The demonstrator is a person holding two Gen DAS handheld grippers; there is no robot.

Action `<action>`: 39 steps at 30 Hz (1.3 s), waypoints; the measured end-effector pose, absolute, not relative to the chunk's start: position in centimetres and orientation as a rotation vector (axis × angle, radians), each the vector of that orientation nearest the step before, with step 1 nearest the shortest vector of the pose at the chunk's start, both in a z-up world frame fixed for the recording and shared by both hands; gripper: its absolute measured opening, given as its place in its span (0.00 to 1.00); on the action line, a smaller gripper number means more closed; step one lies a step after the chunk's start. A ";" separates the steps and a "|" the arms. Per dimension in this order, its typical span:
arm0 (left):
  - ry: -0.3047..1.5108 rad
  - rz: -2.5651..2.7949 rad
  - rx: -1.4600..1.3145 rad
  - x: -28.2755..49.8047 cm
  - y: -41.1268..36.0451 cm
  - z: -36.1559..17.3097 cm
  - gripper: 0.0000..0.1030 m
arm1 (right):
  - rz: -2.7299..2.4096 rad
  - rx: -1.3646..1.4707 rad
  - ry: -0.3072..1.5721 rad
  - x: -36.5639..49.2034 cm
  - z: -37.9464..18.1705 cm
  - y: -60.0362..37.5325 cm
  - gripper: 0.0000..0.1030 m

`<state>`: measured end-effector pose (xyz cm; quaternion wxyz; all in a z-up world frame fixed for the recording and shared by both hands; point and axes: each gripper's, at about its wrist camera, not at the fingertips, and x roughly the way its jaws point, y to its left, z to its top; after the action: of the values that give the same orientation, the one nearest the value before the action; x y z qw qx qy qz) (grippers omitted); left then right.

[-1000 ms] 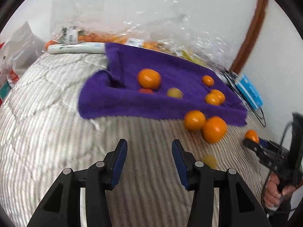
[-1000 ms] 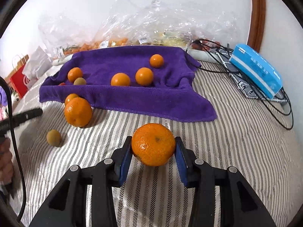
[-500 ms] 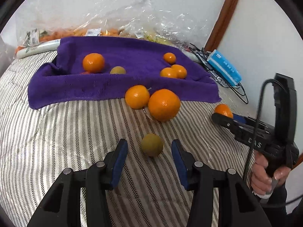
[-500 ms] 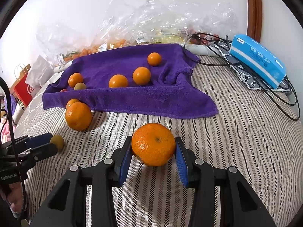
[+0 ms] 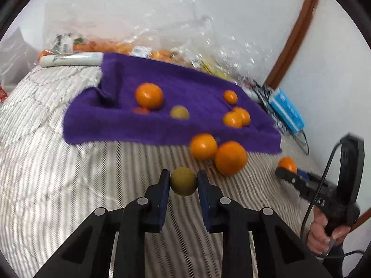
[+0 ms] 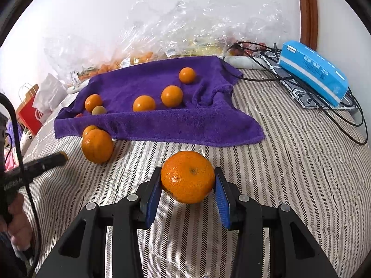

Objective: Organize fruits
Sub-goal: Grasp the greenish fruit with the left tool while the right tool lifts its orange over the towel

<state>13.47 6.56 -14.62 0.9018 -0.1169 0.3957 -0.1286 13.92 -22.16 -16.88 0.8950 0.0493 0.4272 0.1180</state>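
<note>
My left gripper (image 5: 183,186) is shut on a small olive-brown fruit (image 5: 183,179), lifted just above the striped bedcover (image 5: 69,185). An orange (image 6: 187,176) sits between the blue pads of my right gripper (image 6: 187,188), which is shut on it; the same orange (image 5: 287,164) shows at the right of the left wrist view. A purple towel (image 6: 185,120) lies behind, carrying several small oranges and one brownish fruit (image 6: 99,110). Two loose oranges (image 5: 203,146) (image 5: 230,157) rest together on the cover at the towel's front edge.
Clear plastic bags (image 6: 174,30) of produce line the wall behind the towel. A blue tissue pack (image 6: 313,69) and black cables (image 6: 347,125) lie at the right. A red paper bag (image 6: 30,115) stands at the left edge, and a white tube (image 5: 71,59) lies by the towel's far corner.
My left gripper swung over the small brown fruit on the cover, closed on it and picked it up. The right gripper stayed put with its orange.
</note>
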 end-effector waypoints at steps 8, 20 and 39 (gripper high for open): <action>0.741 -0.194 -0.216 16.4 7.8 -10.7 0.22 | 0.283 0.067 0.801 15.6 -12.4 -20.2 0.42; 0.649 -0.091 -0.165 20.7 6.2 -6.8 0.22 | 0.305 0.021 0.684 19.8 -7.4 -17.0 0.42; 0.613 -0.064 -0.265 23.6 7.6 -9.6 0.22 | 0.277 0.037 0.709 26.1 -10.8 -15.5 0.42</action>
<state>23.65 7.57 -9.56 0.9442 -0.1299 0.3010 -0.0312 26.05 -15.48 -10.77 0.9283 0.0180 0.3460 0.1351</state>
